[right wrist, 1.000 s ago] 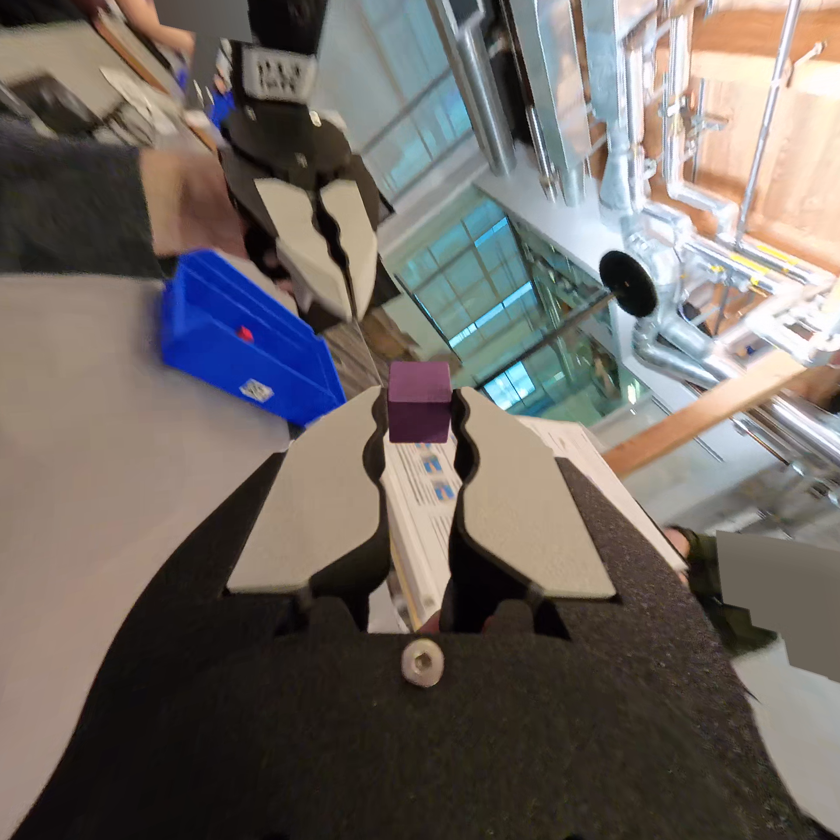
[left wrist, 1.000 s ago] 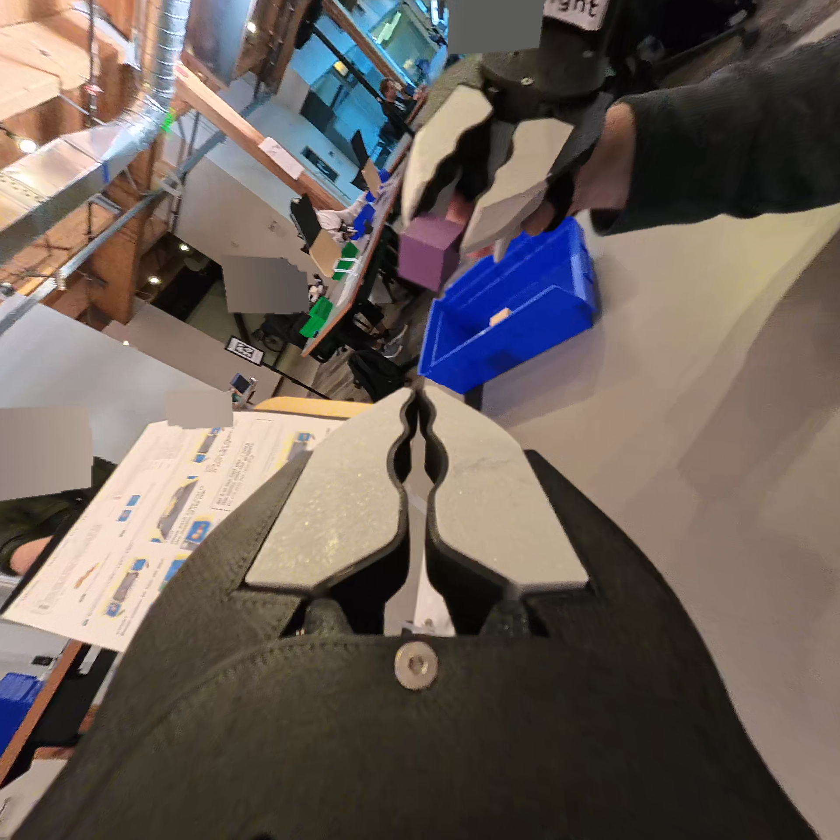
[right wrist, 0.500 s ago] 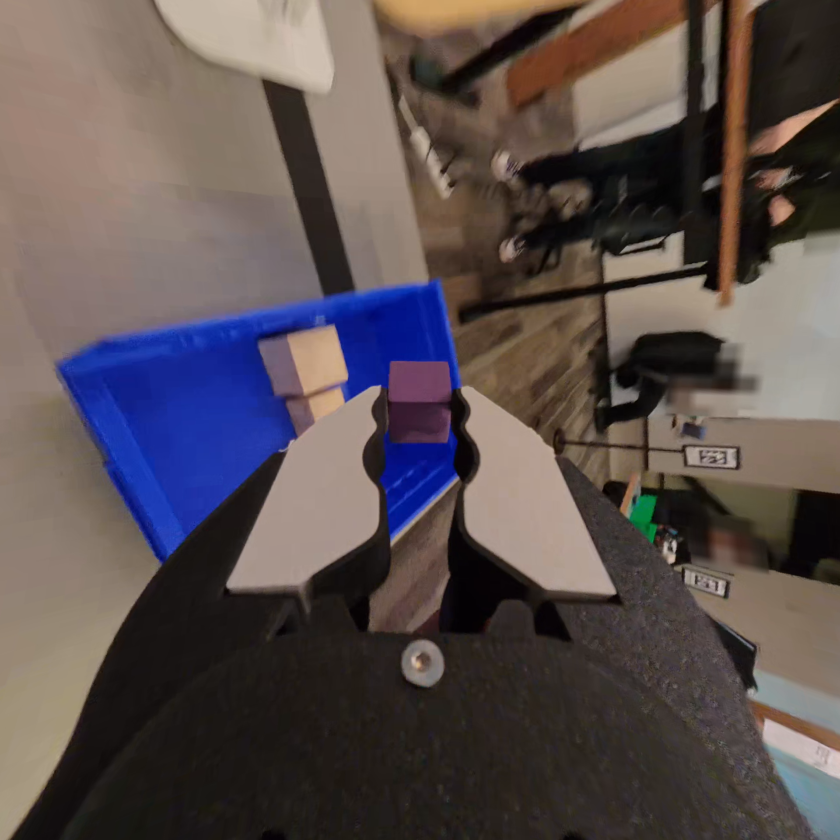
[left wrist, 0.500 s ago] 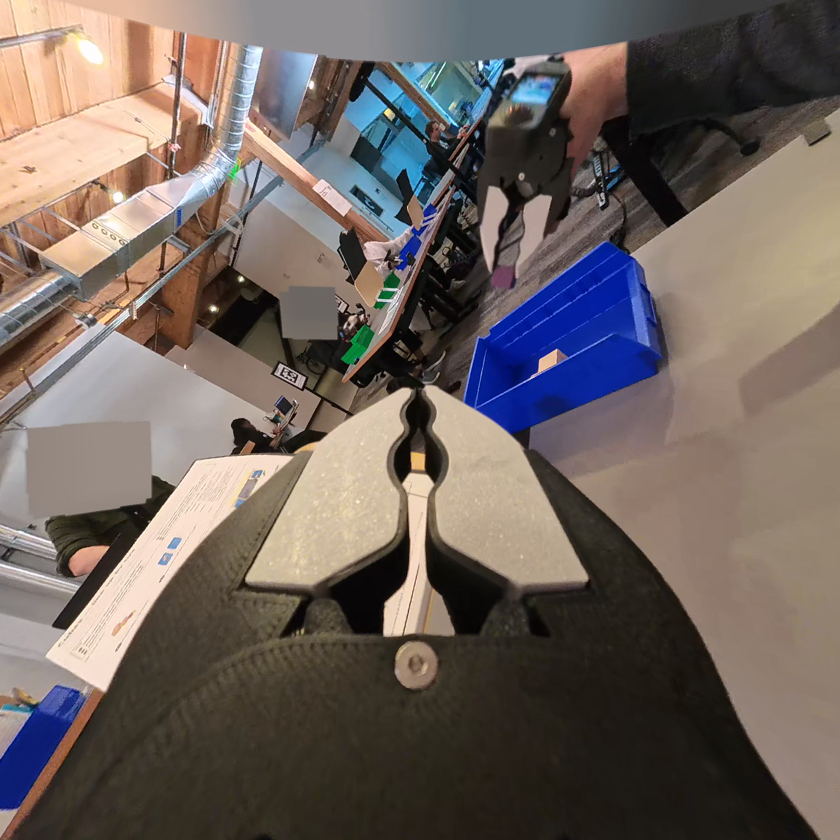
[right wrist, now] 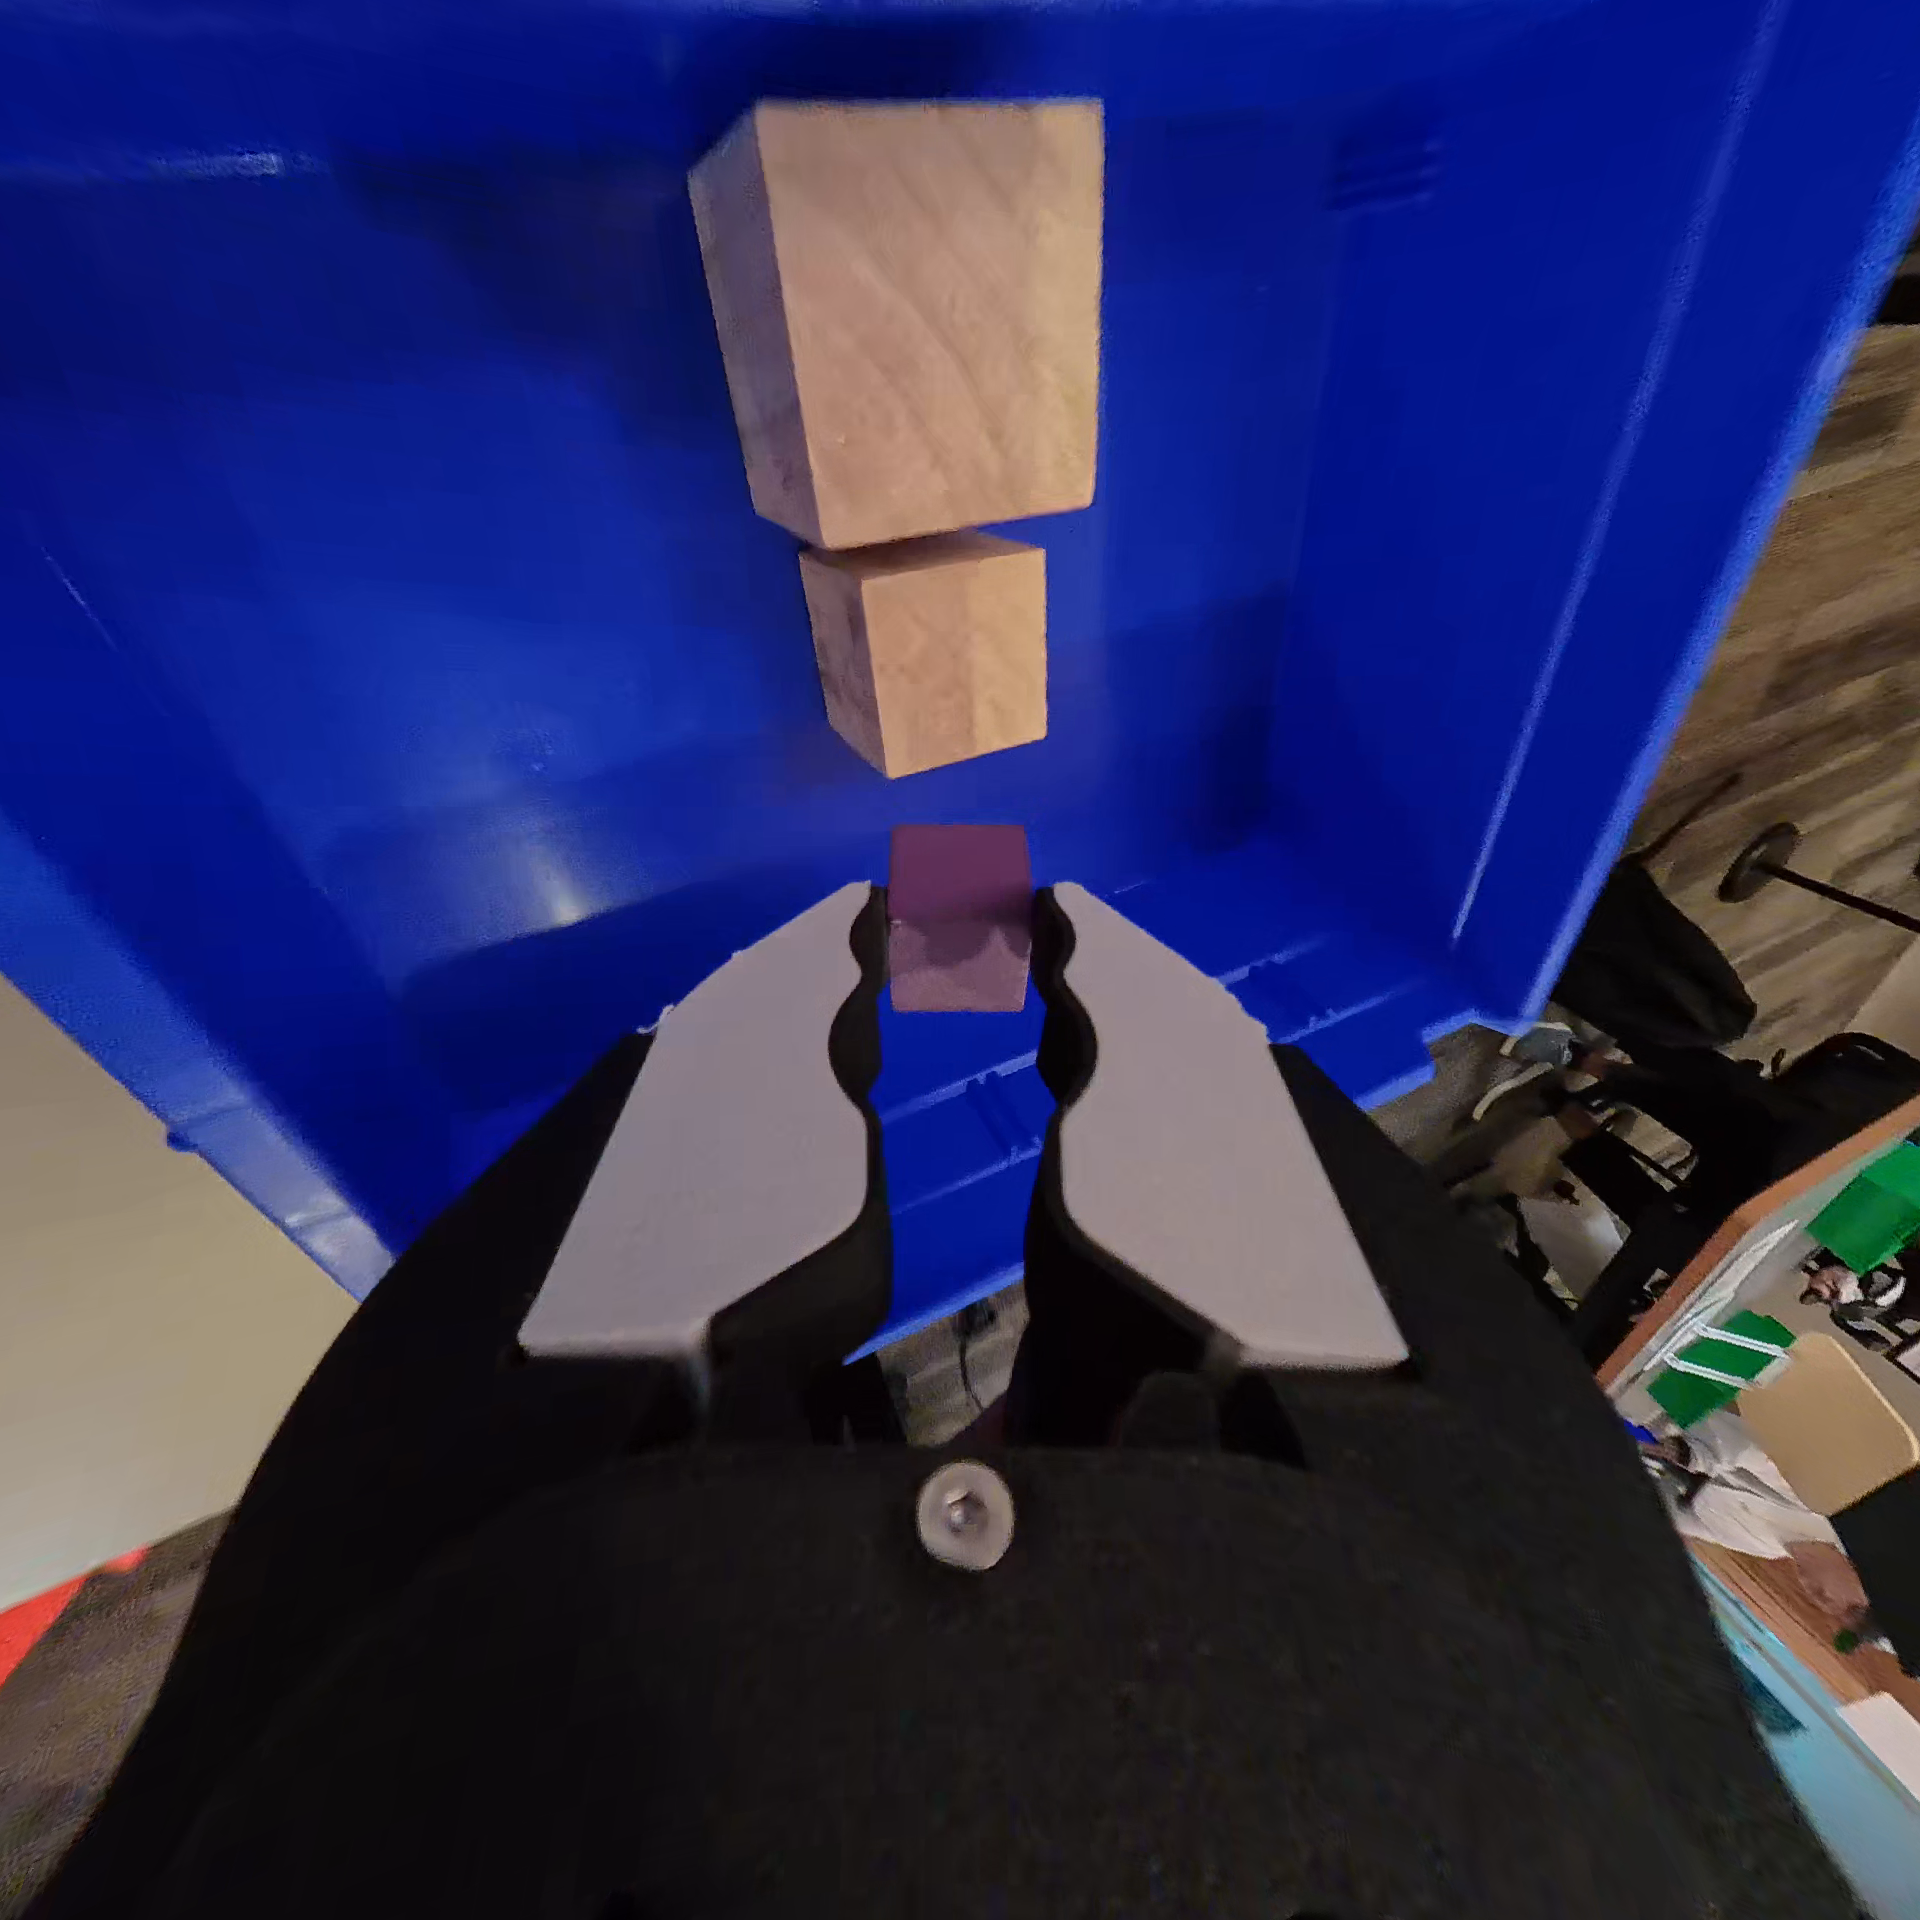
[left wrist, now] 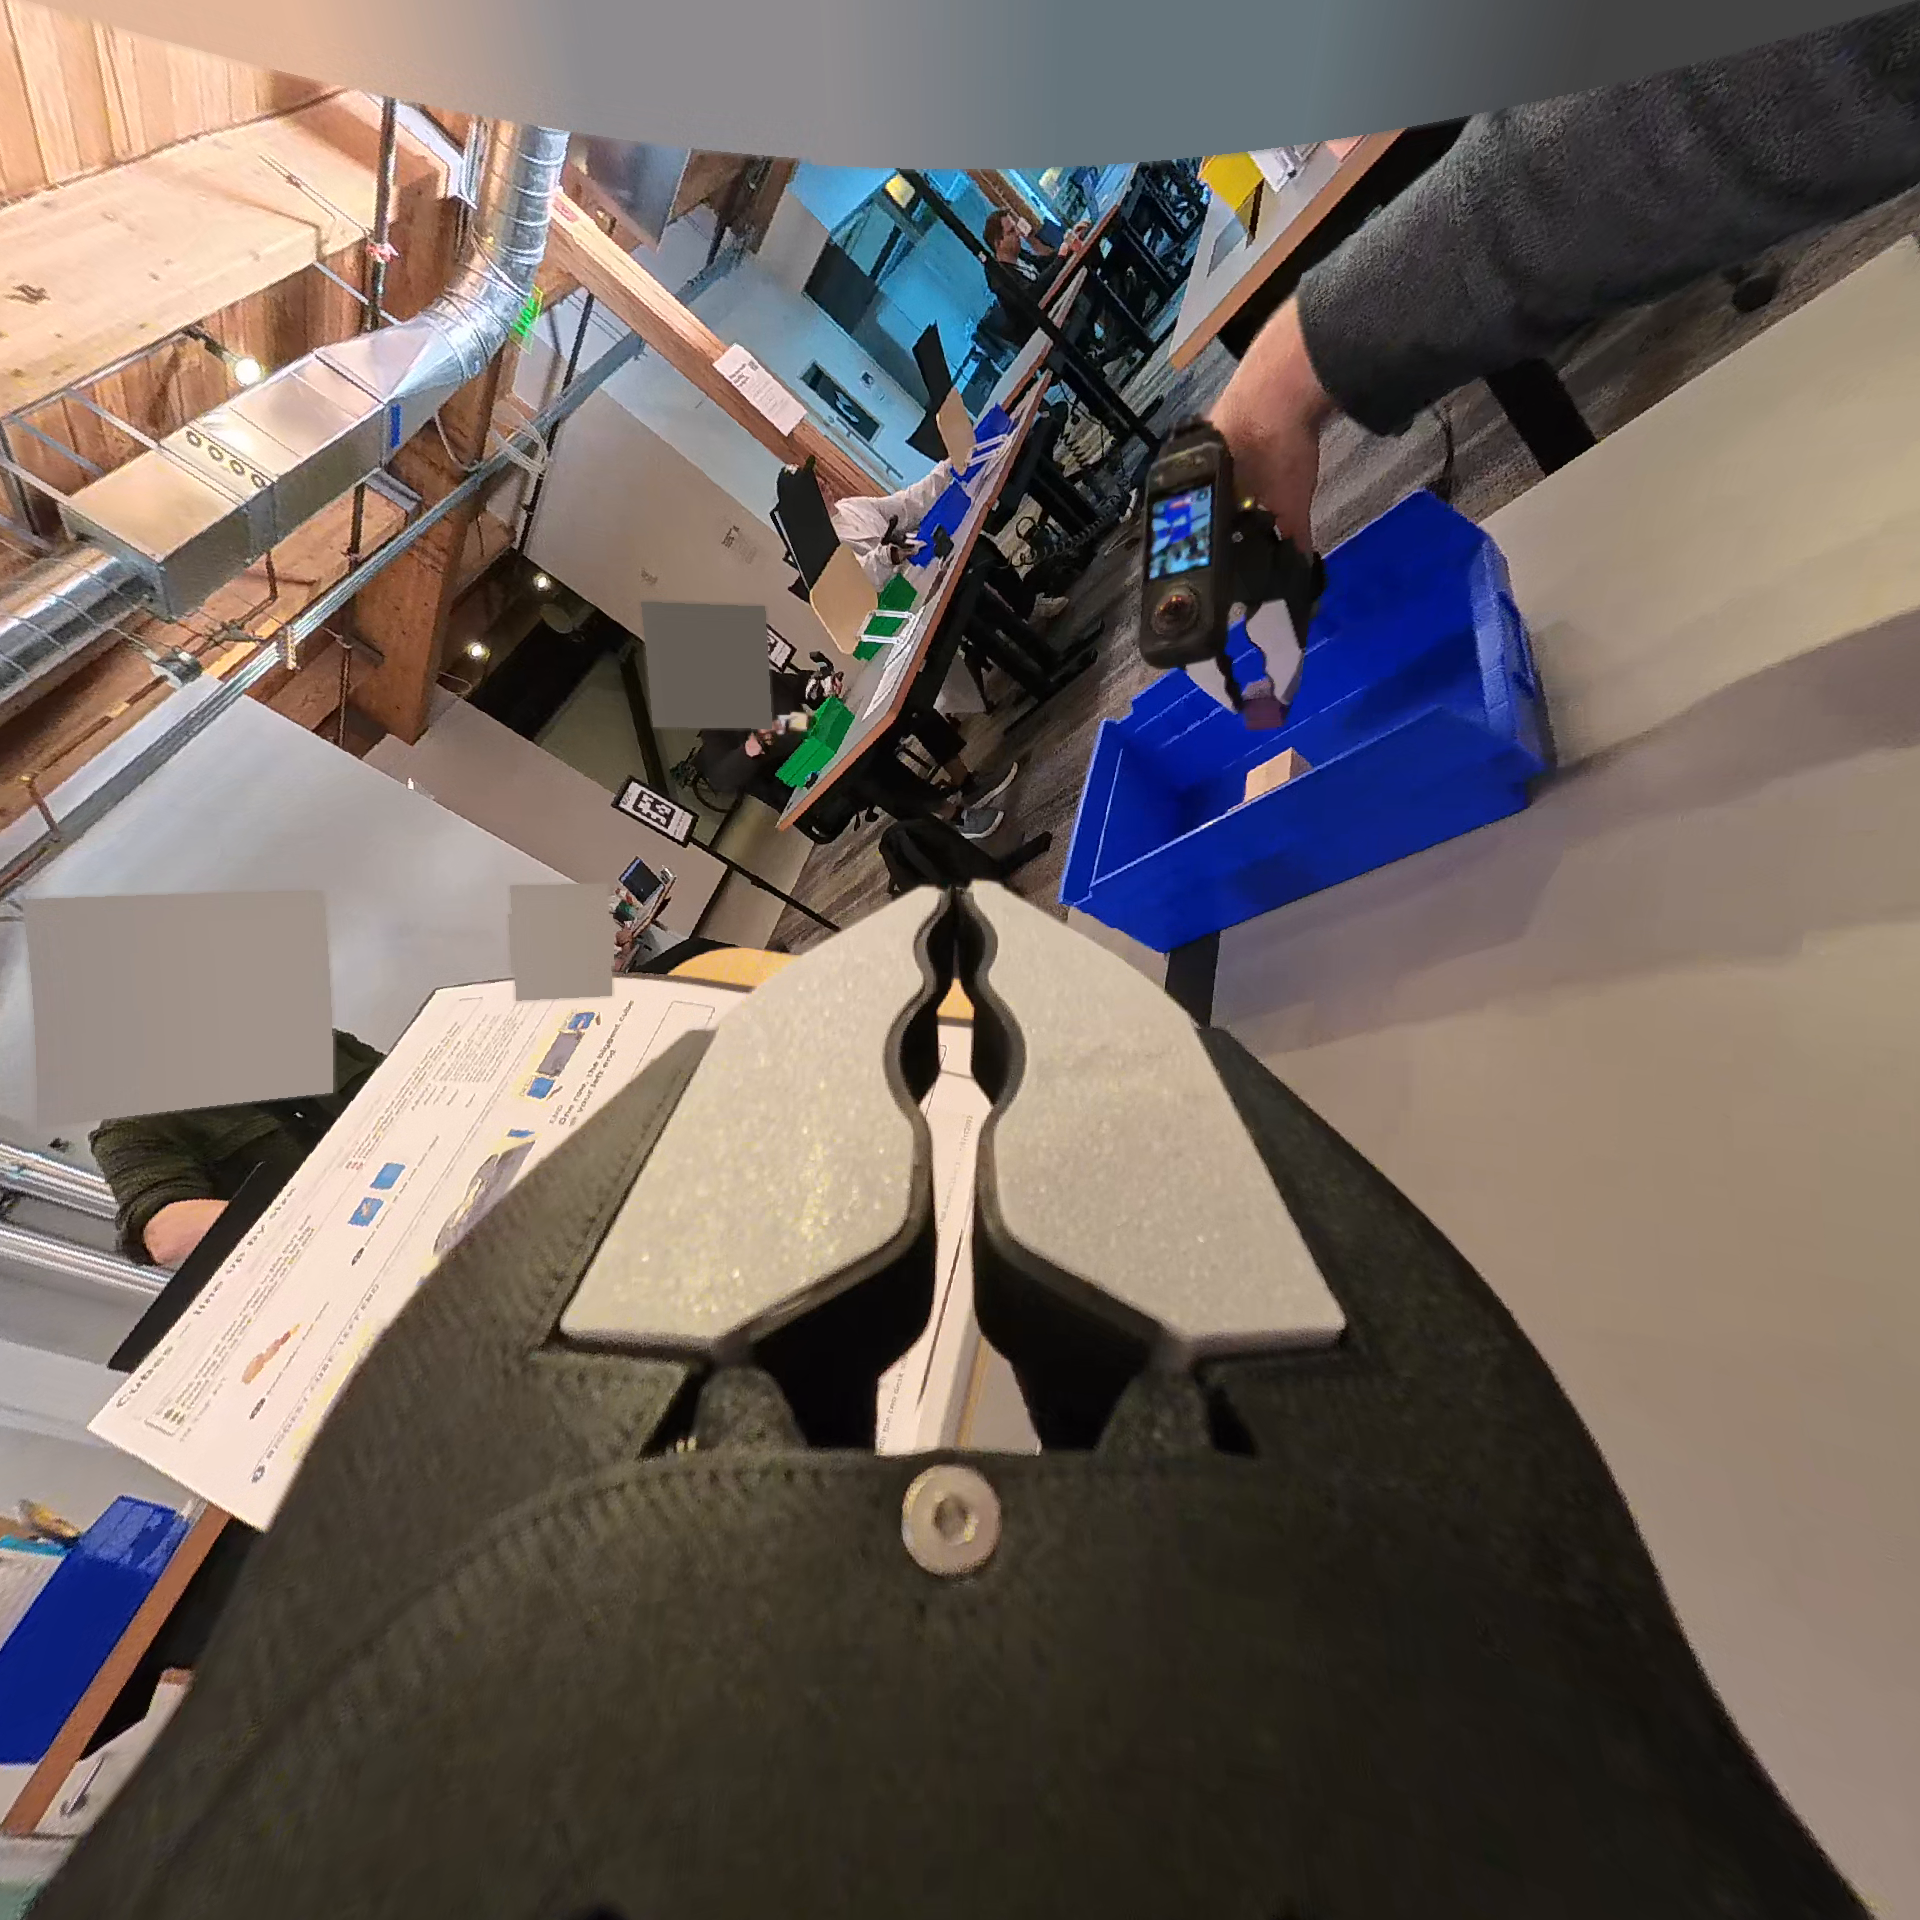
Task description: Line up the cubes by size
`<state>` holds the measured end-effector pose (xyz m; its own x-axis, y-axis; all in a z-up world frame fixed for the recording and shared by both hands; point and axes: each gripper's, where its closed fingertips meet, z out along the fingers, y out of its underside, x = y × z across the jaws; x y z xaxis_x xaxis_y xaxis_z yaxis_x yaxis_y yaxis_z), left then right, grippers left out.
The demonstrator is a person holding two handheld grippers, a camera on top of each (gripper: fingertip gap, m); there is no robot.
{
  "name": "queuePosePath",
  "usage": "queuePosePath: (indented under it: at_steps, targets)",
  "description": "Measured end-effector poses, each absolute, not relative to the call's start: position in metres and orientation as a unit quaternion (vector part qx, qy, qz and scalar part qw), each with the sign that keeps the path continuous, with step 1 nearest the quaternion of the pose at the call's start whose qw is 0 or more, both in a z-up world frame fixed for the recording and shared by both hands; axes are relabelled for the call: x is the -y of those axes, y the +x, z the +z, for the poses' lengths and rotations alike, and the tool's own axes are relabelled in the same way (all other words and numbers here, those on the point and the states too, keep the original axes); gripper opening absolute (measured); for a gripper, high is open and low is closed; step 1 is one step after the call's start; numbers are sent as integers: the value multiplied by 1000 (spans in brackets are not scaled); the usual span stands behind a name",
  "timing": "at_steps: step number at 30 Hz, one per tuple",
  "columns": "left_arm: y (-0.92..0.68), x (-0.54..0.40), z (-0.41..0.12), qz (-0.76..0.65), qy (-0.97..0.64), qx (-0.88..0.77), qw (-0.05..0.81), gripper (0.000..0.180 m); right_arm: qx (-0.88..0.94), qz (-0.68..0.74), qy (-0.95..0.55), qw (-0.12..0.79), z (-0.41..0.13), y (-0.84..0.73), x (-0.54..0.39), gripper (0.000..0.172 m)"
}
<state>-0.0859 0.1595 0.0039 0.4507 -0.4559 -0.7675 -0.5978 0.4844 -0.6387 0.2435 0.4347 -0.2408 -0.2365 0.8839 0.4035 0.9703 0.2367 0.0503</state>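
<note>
Blue bin: large wooden cube and medium wooden cube already lined up; right gripper clamps purple cube, unplaced. Left gripper closed, empty.

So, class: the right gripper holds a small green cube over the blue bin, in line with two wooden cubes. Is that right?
Not quite: the cube in the right gripper is purple, not green, as the right wrist view shows. It does hang over the blue bin, in line with two wooden cubes.
</note>
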Motion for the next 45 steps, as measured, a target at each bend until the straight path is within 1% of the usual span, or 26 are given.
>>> queuePosePath:
  at_steps: [5,12,17,26,30,32,35,38,40,45]
  targets:
    - [-88,-161,3,50,-508,-521,685,0,778,-148,-603,93,-264,251,-442,26]
    - [-88,-166,-2,50,-514,-523,678,0,789,-147,-594,52,-283,253,-447,26]
    - [-87,-170,-6,48,-518,-525,674,0,795,-134,-590,42,-290,247,-447,26]
    - [-87,-172,-10,51,-520,-528,669,0,803,-158,-574,7,-300,251,-451,26]
    - [-88,-172,-12,49,-520,-529,669,0,805,-161,-570,9,-300,249,-452,27]
    - [-87,-172,-13,48,-520,-530,668,0,803,-168,-572,20,-297,247,-456,38]
    - [-88,-172,-16,50,-519,-533,666,0,799,-172,-576,27,-287,247,-454,41]
    - [-90,-171,-16,51,-518,-530,669,0,779,-215,-585,59,-255,249,-456,44]
    - [-92,-170,-15,53,-517,-527,672,0,765,-246,-586,107,-223,244,-452,43]
    - [-94,-166,-9,61,-515,-524,675,0,729,-274,-562,278,-146,194,-398,35]
